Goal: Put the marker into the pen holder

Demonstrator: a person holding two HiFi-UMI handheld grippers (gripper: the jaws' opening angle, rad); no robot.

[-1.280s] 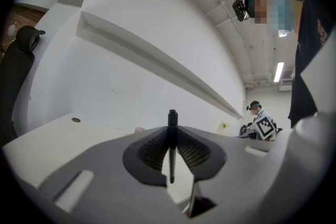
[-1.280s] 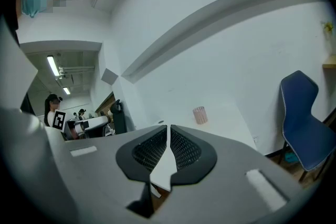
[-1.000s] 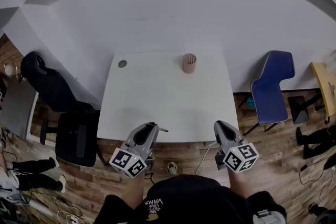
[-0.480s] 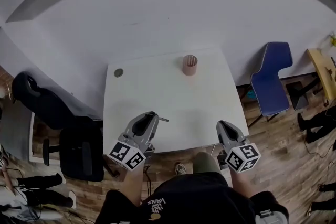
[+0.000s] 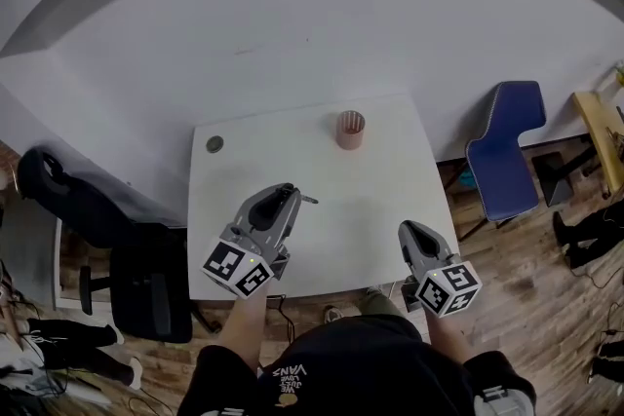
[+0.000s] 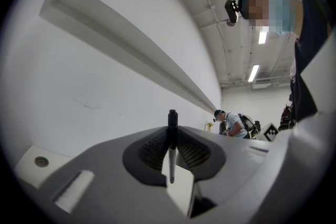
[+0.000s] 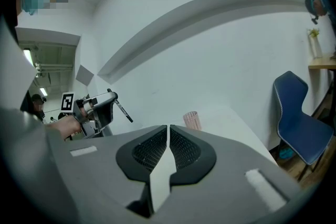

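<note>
A thin black marker stands crosswise between the jaws of my left gripper, which is shut on it. In the head view that left gripper hovers over the near left part of the white table, with the marker's end poking out to the right. The pink mesh pen holder stands upright near the table's far edge, well beyond both grippers. My right gripper hangs by the near right edge, shut and empty. Its own view shows the right gripper's pads together, the pen holder ahead, and the left gripper off to the left.
A round grey grommet sits in the table's far left corner. A blue chair stands right of the table, a black office chair left of it. A white wall runs behind. People stand in the room's background.
The left gripper with the marker has moved forward, from the near table edge to over the tabletop. The right gripper has stayed near the front edge.
</note>
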